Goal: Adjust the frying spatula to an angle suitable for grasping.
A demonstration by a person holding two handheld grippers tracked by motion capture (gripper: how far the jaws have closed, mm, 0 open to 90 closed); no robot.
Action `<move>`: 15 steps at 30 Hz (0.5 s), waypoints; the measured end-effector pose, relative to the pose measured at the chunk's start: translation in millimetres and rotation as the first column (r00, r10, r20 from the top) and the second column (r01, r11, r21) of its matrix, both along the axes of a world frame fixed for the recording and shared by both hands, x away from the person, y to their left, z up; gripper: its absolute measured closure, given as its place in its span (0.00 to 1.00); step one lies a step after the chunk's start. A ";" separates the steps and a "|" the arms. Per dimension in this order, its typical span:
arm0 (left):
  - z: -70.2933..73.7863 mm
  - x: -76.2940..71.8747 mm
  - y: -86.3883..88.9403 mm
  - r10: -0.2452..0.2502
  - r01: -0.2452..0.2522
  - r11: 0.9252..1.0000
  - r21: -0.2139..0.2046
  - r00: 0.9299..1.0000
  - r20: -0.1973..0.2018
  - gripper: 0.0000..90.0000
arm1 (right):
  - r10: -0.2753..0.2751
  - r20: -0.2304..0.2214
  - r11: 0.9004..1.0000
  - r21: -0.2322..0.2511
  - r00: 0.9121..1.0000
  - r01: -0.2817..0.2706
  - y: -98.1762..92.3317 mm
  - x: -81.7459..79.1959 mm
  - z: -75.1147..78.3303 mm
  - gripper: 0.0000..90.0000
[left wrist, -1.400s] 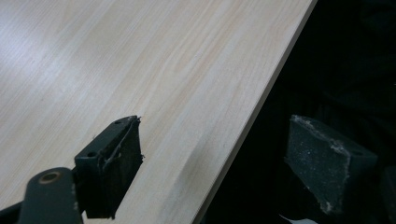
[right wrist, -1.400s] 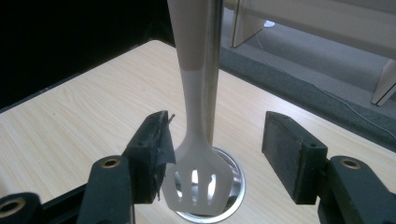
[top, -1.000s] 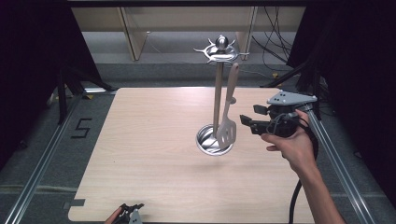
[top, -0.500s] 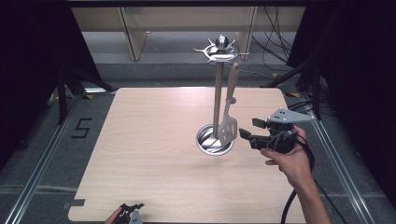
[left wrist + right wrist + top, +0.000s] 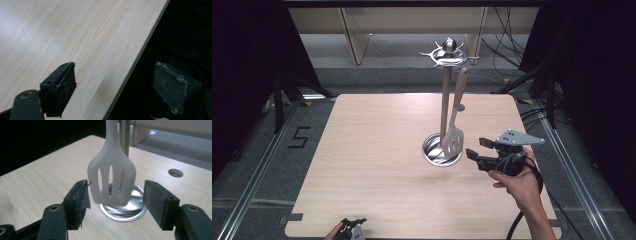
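Lowered since one second ago: right gripper point(image 5: 477, 148), then up beside the handle, now level with the slotted head of the white spatula point(image 5: 453, 142). Also brought a little nearer to the near edge of the desk point(image 5: 377, 150) and closer to the stand's round base point(image 5: 434, 155).

Hanging by its handle from the hook ring point(image 5: 447, 54) on top of the metal pole point(image 5: 445, 107), right of the desk's middle and nearer the right edge than the left. Head low, just over the base; touching it or not, cannot tell.

Seen in the right gripper view: jaws apart, one on each side of the spatula head, a gap left at both pads. No contact yet, nothing clamped. About the same spread as in the earlier high views, so no squeeze begun.

Meaning, probably: approach nearly done, grasp on the head coming next. Needed then, by judgement: a little more forward, closing on the two edges of the head, then lifting so that the handle's end comes off the hook. Some risk: a head hanging free, easily swinging if one pad arrives first.

Unmoved at the near edge of the desk, left of the middle: left gripper point(image 5: 354, 223), jaws apart and holding nothing, one over the wood and one past the edge.
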State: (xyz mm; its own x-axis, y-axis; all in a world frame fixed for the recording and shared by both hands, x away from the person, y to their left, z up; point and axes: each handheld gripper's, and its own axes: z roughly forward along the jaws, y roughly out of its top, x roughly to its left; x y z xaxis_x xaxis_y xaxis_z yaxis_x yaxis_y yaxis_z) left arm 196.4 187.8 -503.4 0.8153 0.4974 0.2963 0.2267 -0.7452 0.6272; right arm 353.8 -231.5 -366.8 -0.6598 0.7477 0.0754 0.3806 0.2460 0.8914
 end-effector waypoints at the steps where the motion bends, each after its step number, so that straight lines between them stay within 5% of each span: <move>1: -0.1 -0.9 -0.2 0.008 -0.008 1.000 -0.005 1.000 -0.003 0.20 | -0.006 -0.008 1.000 -0.003 1.000 0.006 -0.3 -1.4 -0.4 0.42; 4: -0.2 -0.7 -0.1 0.010 -0.010 1.000 -0.006 1.000 0.000 0.20 | -0.006 0.019 1.000 -0.015 1.000 0.006 -2.8 -1.5 -2.5 0.42; 5: 0.0 -0.6 0.0 0.008 -0.008 1.000 -0.004 1.000 0.002 0.20 | -0.014 -0.017 1.000 -0.002 1.000 0.014 -2.1 -4.1 -2.5 0.42; 6: 0.0 0.1 0.1 0.005 -0.005 1.000 0.006 1.000 0.013 0.20 | 0.002 0.020 1.000 -0.016 1.000 -0.002 -4.0 -1.5 -5.0 0.42; 12: 0.1 -1.0 0.0 0.009 -0.009 1.000 -0.006 1.000 0.000 0.20 | -0.020 -0.027 1.000 -0.024 0.999 0.019 -7.9 -4.3 -12.3 0.42; 15: 0.1 -0.8 0.0 0.008 -0.008 1.000 -0.006 1.000 -0.001 0.20 | -0.018 -0.009 0.999 -0.037 1.000 0.018 -10.2 -3.0 -16.7 0.42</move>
